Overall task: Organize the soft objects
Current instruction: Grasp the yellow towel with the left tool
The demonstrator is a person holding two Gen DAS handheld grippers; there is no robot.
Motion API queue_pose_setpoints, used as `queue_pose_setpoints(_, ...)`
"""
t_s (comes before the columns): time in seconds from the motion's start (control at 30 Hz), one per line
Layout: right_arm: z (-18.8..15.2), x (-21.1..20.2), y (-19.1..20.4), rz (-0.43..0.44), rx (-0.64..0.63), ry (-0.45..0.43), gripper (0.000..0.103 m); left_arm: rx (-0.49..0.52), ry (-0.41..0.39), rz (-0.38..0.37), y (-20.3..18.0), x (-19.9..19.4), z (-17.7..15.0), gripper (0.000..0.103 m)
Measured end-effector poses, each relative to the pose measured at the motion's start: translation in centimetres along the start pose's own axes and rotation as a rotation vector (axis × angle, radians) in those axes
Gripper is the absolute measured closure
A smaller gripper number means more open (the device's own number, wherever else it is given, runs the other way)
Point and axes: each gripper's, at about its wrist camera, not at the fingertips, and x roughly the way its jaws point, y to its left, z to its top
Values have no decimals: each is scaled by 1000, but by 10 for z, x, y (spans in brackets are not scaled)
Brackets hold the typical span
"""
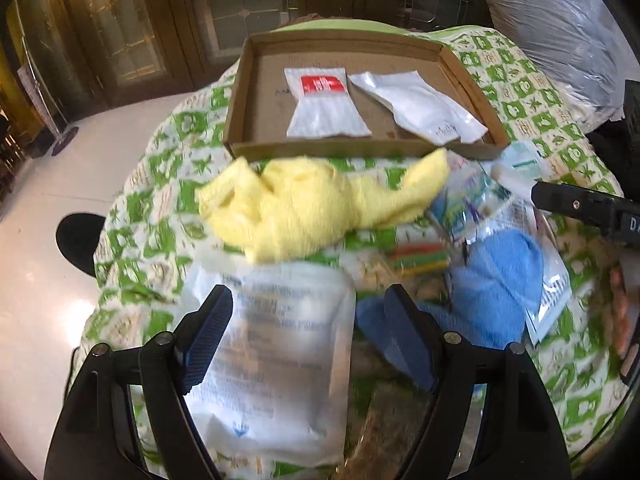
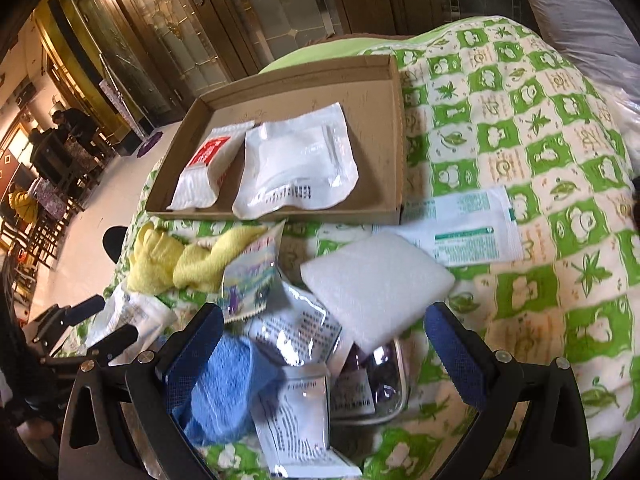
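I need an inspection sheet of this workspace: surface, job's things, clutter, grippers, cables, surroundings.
Surface: green-and-white patterned cloth.
Job's things: cardboard tray holds a red-label packet and a white pouch; yellow towel, blue towel, white foam pad lie outside it.
Clutter: loose sachets in front of the tray, among them a green-printed sachet and a large clear bag.
Grippers: left gripper open above the clear bag; right gripper open, empty.
Cables: nothing seen.
Surroundings: wooden glass doors, pale floor, plastic-wrapped bundle.

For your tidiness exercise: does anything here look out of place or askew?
Only two white packets lie in the cardboard tray; the yellow cloth, blue cloth and other packets sit jumbled, overlapping, on the quilt.
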Motion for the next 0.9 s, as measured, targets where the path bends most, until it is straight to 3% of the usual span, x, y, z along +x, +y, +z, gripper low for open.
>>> queue_pose_setpoints(0.47, -19, -7, 20, 34, -30, 60, 0, -106, 9, -39, 28, -6, -12, 25)
queue_pose_setpoints(0.9, -39, 8, 62, 88, -164, 145, 1, -78, 22, -32, 22, 0, -16, 25)
